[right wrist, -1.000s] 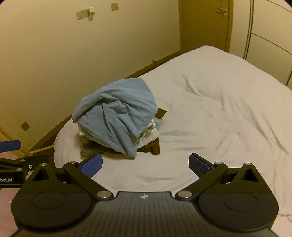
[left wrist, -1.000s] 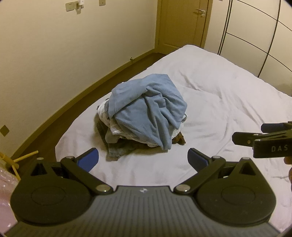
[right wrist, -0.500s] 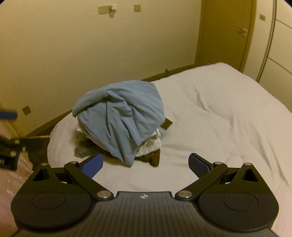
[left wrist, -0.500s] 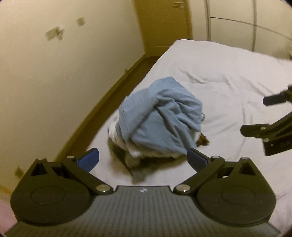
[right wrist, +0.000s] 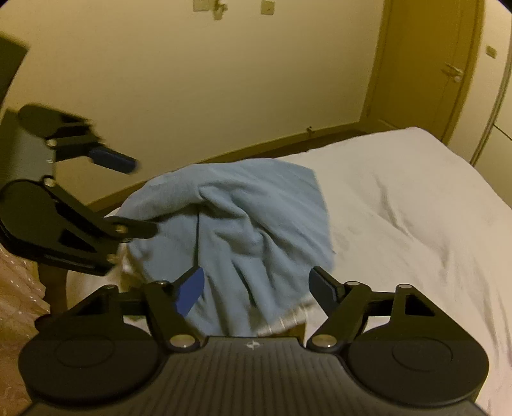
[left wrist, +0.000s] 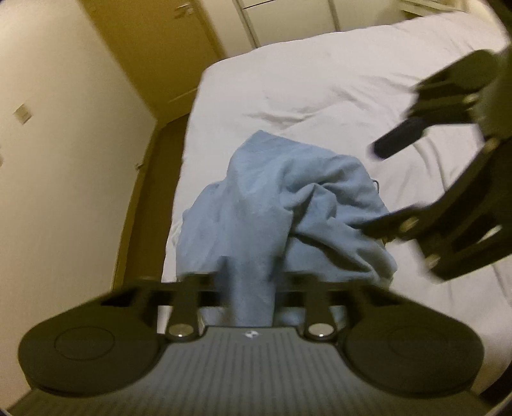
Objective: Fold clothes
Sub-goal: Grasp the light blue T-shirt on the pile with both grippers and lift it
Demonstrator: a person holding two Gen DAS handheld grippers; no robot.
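Light blue garment [left wrist: 272,198], white bedsheet [left wrist: 320,80]

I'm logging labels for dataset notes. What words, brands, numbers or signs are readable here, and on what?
No readable text in either view.
Left gripper, shut on the blue garment: small white emblem on its body, no letters.
Right gripper, jaws closing with the garment between them: similar emblem, no letters.
Wall plates: blurred, nothing legible.

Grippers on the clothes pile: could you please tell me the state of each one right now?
Left gripper: shut on a fold of the blue garment.
Right gripper: open, jaws closing around the blue garment, not yet pinching it.
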